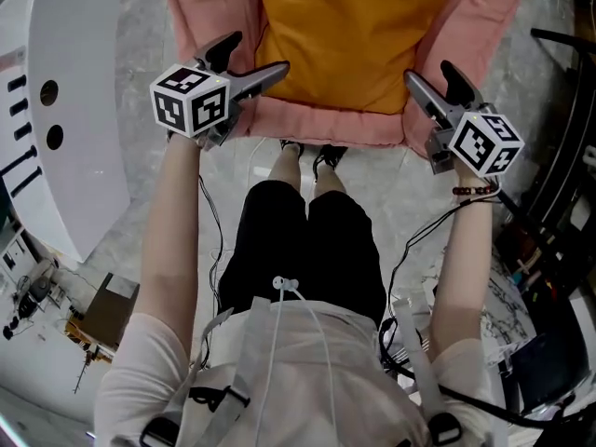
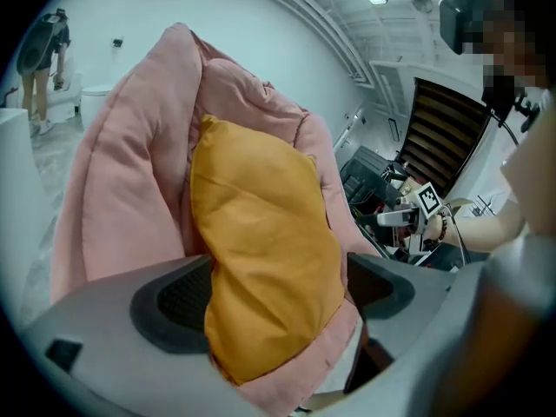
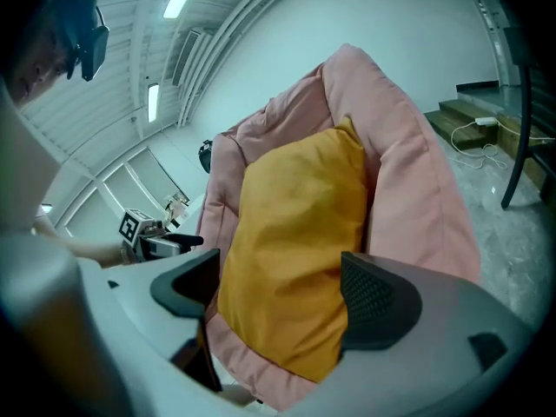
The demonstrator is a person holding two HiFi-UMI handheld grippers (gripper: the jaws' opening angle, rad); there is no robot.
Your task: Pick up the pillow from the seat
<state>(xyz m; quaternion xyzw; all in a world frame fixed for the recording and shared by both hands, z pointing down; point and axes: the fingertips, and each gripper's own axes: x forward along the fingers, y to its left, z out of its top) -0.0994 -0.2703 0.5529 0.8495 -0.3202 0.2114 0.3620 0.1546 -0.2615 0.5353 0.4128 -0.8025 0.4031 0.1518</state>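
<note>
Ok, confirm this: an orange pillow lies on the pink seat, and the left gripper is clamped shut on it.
Wrong about the grip. The left gripper is open: the left gripper view shows its fingers wide apart, with the orange pillow seen between them but not pressed. The pillow does lie on the pink seat.

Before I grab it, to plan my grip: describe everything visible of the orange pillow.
The orange pillow is plump, wrinkled fabric, roughly rectangular. It leans in the pink padded seat, padding hugging both sides. The left hand-held gripper and right hand-held gripper, both open, flank its lower edge, not gripping it.
</note>
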